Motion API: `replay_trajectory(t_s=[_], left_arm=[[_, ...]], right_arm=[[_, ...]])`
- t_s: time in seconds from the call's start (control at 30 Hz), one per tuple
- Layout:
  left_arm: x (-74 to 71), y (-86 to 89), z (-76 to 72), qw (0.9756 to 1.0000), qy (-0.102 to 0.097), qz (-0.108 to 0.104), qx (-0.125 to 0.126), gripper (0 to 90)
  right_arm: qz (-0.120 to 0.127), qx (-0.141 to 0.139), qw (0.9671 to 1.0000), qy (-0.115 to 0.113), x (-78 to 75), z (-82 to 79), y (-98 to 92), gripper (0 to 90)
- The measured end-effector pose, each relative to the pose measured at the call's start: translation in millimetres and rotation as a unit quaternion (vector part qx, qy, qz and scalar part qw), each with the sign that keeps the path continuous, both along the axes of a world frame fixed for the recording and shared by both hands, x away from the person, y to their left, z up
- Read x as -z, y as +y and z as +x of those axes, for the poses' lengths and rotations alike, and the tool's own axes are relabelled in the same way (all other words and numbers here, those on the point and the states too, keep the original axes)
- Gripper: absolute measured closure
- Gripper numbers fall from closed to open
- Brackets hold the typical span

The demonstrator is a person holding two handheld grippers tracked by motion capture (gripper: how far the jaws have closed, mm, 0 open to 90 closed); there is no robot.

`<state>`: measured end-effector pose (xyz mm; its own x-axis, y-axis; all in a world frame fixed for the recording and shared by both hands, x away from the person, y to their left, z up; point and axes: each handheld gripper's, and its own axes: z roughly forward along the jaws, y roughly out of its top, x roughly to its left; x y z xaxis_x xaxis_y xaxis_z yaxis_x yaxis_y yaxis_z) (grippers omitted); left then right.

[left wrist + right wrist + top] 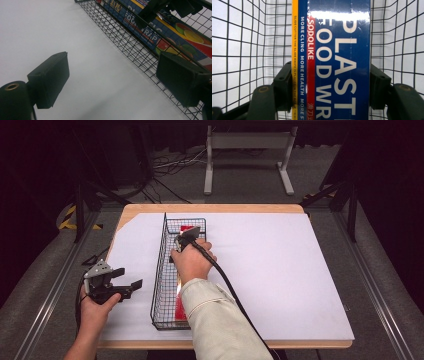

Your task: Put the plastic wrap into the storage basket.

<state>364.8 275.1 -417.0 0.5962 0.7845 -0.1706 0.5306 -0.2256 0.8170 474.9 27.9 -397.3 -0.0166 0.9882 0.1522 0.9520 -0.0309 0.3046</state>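
While the right gripper's fingers (283, 92) press both long sides of the plastic food wrap box (332, 60), that box lies lengthwise in the black wire basket (159, 270), its long axis running from the person toward the desk's (280, 270) far edge. Left gripper (131, 277) hovers beside the basket, fingers spread, empty.

You're working in a lab or recording studio: black curtains wall the space, grey carpet covers the floor, loose cables (167, 167) trail behind, metal rails (47, 295) flank your white-covered tabletop (280, 270), and hazard tape (70, 220) marks the floor.
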Motion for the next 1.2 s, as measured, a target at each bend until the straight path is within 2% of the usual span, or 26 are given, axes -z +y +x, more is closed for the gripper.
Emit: replay_trajectory(t_s=[0.17,0.27,0.37,0.4,0.5,0.53,0.57,0.67,0.7,0.77,0.8,0.87,0.93,1.07,1.13,1.2], left_arm=[[0.1,1.0,0.2,1.0000,0.000,0.000,-0.001,12.1],[0.3,0.6,-0.1,1.0000,0.002,-0.001,-0.001,12.1],[-0.1,0.8,-1.1,1.0000,0.000,0.000,-0.003,12.1],[-0.1,1.0,-1.0,1.0000,-0.001,0.001,-0.003,12.1],[0.2,0.6,-1.2,1.0000,0.001,0.000,-0.003,12.1],[0.1,0.7,-0.7,1.0000,0.000,0.001,-0.002,12.1],[-0.1,0.5,-0.5,1.0000,0.002,-0.001,-0.001,12.1],[0.6,0.3,-0.4,1.0000,0.000,0.003,-0.001,12.1],[0.8,0.3,-0.8,1.0000,0.001,0.002,0.001,12.1],[0.8,1.4,-1.6,1.0000,-0.001,0.001,0.000,12.1],[0.8,1.9,-2.0,1.0000,0.001,-0.002,-0.003,12.1],[0.4,3.9,-2.0,1.0000,-0.001,-0.001,-0.003,12.1],[0.9,4.4,-1.6,1.0000,-0.002,0.003,-0.007,12.0],[2.7,3.0,0.1,0.9999,-0.003,0.011,-0.008,11.8],[2.7,2.2,0.2,0.9999,-0.001,0.011,-0.007,11.7],[2.6,2.6,0.5,0.9999,-0.005,0.011,-0.005,11.6]], right_arm=[[0.019,-0.003,0.9997,-0.017,-8.2,-0.1,-1.1,29.8],[0.018,-0.011,0.9990,-0.040,-15.5,-0.7,-4.0,27.0],[0.021,-0.036,0.9966,-0.071,-22.5,-1.8,-7.5,26.0],[0.022,-0.051,0.9949,-0.085,-25.4,-2.4,-9.0,25.7],[0.023,-0.070,0.9912,-0.110,-32.9,-3.6,-12.0,25.7],[0.023,-0.070,0.9912,-0.110,-32.9,-3.6,-12.0,25.7],[0.027,-0.087,0.9874,-0.130,-36.9,-3.6,-14.0,24.5],[0.032,-0.131,0.9787,-0.155,-45.3,-3.9,-19.4,23.8],[0.030,-0.139,0.9768,-0.160,-47.8,-4.3,-21.1,24.2],[0.033,-0.163,0.9705,-0.175,-52.8,-4.9,-25.8,24.0],[0.032,-0.167,0.9689,-0.179,-55.2,-5.2,-28.7,24.2],[0.026,-0.183,0.9633,-0.195,-59.5,-5.2,-35.3,22.1],[0.015,-0.191,0.9611,-0.199,-63.0,-5.2,-42.9,22.1],[0.024,-0.206,0.9566,-0.205,-72.2,-5.6,-61.5,21.8],[0.029,-0.219,0.9516,-0.213,-77.2,-6.4,-72.8,21.4],[0.030,-0.228,0.9493,-0.214,-80.0,-7.6,-81.4,20.6]])
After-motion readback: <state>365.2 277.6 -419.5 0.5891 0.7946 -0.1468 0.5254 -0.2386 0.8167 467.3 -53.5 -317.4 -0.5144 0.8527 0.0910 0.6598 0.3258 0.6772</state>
